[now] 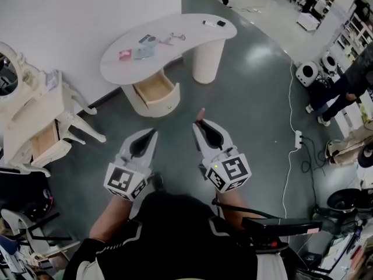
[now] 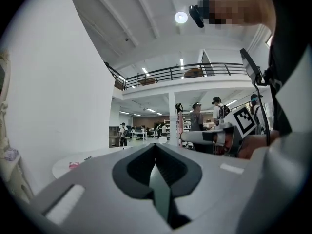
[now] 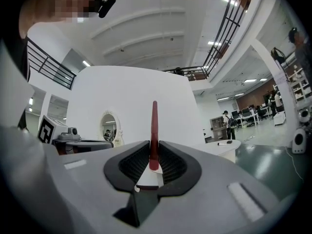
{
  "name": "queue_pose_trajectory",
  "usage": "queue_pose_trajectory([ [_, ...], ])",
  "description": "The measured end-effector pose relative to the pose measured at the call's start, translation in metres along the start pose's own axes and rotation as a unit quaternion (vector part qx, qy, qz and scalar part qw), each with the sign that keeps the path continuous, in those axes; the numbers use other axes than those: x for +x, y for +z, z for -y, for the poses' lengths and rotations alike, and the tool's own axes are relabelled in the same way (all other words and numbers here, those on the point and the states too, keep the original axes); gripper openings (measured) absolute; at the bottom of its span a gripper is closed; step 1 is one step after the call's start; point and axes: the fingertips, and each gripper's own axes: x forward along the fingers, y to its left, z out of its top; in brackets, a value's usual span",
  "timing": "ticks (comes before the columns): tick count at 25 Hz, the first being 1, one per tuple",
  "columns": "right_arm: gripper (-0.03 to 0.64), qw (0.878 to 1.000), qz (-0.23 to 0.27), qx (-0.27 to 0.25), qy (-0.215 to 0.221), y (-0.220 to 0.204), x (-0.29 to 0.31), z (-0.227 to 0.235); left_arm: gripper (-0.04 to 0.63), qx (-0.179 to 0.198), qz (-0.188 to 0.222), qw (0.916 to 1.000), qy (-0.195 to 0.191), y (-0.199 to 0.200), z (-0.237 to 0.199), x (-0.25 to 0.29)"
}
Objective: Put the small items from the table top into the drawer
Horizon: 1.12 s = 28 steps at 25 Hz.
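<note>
Red slim stick point(image 3: 154, 126) is sitting pinched in right gripper point(image 1: 199, 124), probably meant for white curved table's point(image 1: 198, 31) open wooden drawer point(image 1: 154, 91); left gripper point(image 1: 152, 134) is hanging closed, empty.

Head view looks steeply down from well back at the far table point(image 1: 192, 29). Both gripper views look low and forward, sharing that table.

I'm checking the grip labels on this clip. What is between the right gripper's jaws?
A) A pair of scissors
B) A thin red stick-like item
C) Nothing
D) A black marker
B: in the right gripper view, the right gripper has its jaws closed on a thin red item that stands up from between them.
</note>
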Motion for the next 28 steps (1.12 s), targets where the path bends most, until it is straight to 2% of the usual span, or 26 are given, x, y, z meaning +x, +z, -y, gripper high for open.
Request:
queue_pose_trajectory([
  [7,0.06,1.0,-0.004,-0.008,-0.017,0.005,0.063,-0.002,0.0,0.005,0.019,0.9996,-0.019,0.007,-0.063,0.018],
  [19,0.06,0.999,-0.028,-0.015,-0.032,-0.003,0.168,-0.013,0.0,-0.014,0.02,0.9991,-0.034,-0.001,-0.167,0.032],
  [28,0.06,0.998,-0.049,-0.018,-0.043,-0.01,0.215,0.007,0.0,-0.035,0.011,0.9979,-0.053,-0.016,-0.21,0.063],
])
